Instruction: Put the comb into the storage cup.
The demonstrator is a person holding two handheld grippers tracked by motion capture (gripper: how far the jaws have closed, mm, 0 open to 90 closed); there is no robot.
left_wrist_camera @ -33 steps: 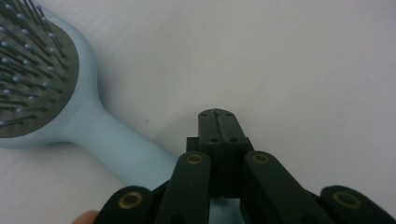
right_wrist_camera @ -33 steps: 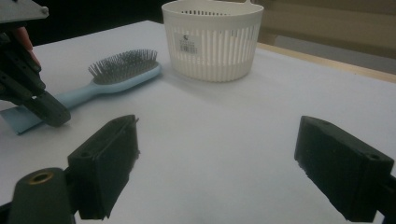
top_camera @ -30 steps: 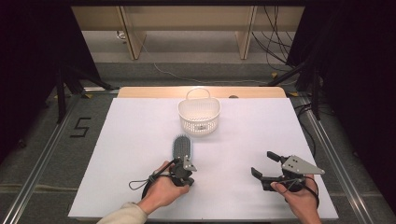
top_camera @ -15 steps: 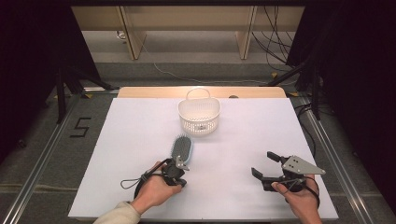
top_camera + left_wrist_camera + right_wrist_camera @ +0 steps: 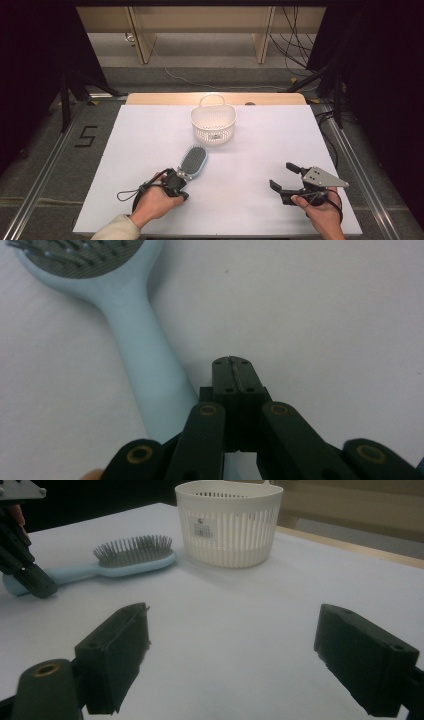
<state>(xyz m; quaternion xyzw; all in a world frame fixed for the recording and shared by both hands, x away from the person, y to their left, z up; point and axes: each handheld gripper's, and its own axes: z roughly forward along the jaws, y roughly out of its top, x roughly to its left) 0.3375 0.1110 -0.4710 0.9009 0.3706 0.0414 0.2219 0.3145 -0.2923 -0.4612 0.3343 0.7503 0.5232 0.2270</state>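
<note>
A light blue hairbrush (image 5: 192, 161) with grey bristles lies on the white table, its head pointing up and right toward the basket. My left gripper (image 5: 176, 183) is shut with nothing between its jaws. Its tip (image 5: 233, 362) sits right beside the end of the brush (image 5: 145, 355) handle. The right gripper view shows the brush (image 5: 125, 560) flat on the table, with the left gripper (image 5: 31, 579) at its handle end. My right gripper (image 5: 281, 176) stands open and empty at the front right, its jaws (image 5: 234, 612) wide apart and aimed at the basket.
A white slotted plastic basket (image 5: 213, 124) with a handle loop stands at the back middle of the table (image 5: 280, 140), also visible as the basket (image 5: 229, 522) ahead of the right gripper. A wooden strip edges the far side. Dark stands and cables lie beyond.
My left hand has slid left with its shut gripper at the handle. The brush has swung from pointing straight away to leaning right. The right gripper has stayed still.
</note>
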